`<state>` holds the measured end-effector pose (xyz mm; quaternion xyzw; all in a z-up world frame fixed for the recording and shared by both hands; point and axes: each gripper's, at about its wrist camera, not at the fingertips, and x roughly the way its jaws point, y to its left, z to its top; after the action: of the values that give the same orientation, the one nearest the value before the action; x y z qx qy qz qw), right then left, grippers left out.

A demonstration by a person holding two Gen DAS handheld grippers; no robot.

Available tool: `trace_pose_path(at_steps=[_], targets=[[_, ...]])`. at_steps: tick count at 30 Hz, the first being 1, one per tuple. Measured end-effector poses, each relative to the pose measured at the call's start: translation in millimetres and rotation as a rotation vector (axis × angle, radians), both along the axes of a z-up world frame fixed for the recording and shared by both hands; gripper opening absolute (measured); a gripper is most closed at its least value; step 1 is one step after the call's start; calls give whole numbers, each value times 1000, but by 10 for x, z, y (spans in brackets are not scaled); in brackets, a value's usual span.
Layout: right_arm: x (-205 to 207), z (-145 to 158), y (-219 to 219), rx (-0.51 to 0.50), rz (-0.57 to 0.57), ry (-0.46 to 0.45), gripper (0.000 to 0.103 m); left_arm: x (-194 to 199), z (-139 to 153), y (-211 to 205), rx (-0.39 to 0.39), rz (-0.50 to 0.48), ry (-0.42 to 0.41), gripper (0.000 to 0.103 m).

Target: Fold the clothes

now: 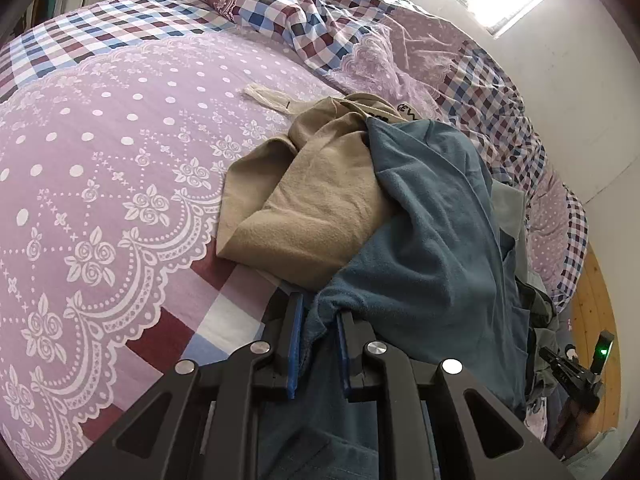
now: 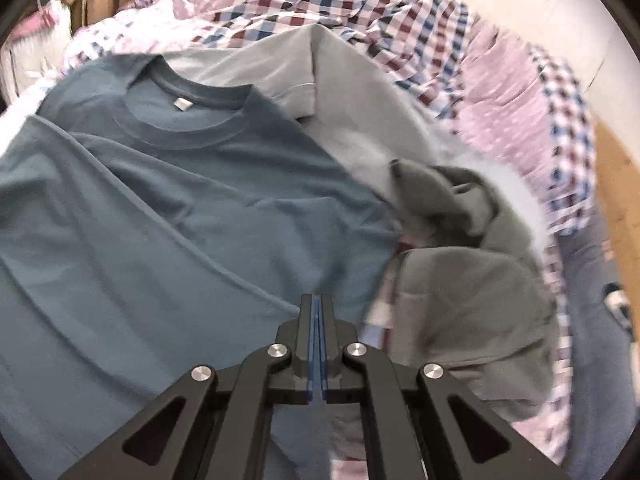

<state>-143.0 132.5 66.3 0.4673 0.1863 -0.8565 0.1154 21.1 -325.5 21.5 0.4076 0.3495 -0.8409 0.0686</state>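
Note:
A teal-blue T-shirt [image 1: 424, 240] lies across a heap of clothes on the bed. One bunched edge runs between the fingers of my left gripper [image 1: 320, 316], which is shut on it. In the right wrist view the same T-shirt [image 2: 180, 200] is spread out with its collar and label facing away from me. Its creases converge on my right gripper [image 2: 317, 300], whose pads are pressed together on the shirt's near edge. A crumpled tan garment [image 1: 320, 200] lies under the blue one. The right gripper [image 1: 576, 368] also shows at the lower right of the left wrist view.
A light grey shirt [image 2: 344, 92] and a crumpled dark grey garment [image 2: 472, 280] lie beside the blue one. The purple bedspread [image 1: 120, 152] with white lace print stretches left. A rumpled checked quilt [image 1: 320, 20] is piled at the back. Wooden floor [image 1: 592, 304] lies past the bed's right edge.

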Motion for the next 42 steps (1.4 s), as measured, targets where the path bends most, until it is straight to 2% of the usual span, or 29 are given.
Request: trace_pose_path(at_steps=[2, 4, 8, 10, 11, 15, 20, 22, 26, 33, 35, 37, 42], targets=[[-19, -57, 75, -69, -3, -39, 21, -2, -4, -2, 2, 0, 0, 15], [48, -101, 64, -73, 16, -30, 26, -5, -9, -3, 3, 0, 0, 15], [141, -248, -15, -9, 62, -28, 26, -10, -17, -4, 3, 0, -2, 15], [152, -296, -16, -19, 47, -51, 26, -12, -23, -6, 4, 1, -3, 15], [158, -308, 3, -43, 33, -63, 26, -14, -26, -7, 5, 2, -4, 15], [185, -310, 204, -244, -49, -129, 26, -21, -29, -1, 4, 5, -7, 15], [180, -387, 464, -407, -139, -203, 26, -17, -31, -7, 9, 6, -6, 15], [173, -405, 518, -426, -154, -209, 26, -19, -32, -6, 11, 7, -6, 15], [57, -468, 470, -432, -140, -217, 26, -27, -25, -1, 7, 7, -8, 15], [-200, -478, 296, -384, -130, -168, 26, -30, -35, -5, 11, 9, -8, 15], [-184, -429, 256, -353, -120, -133, 11, -34, -37, -4, 11, 10, -10, 15], [-141, -334, 235, -349, -110, -83, 5, -30, -35, 0, 11, 10, -10, 15], [-87, -94, 191, -318, -113, 8, 5, -29, -28, 4, 11, 10, -9, 15]])
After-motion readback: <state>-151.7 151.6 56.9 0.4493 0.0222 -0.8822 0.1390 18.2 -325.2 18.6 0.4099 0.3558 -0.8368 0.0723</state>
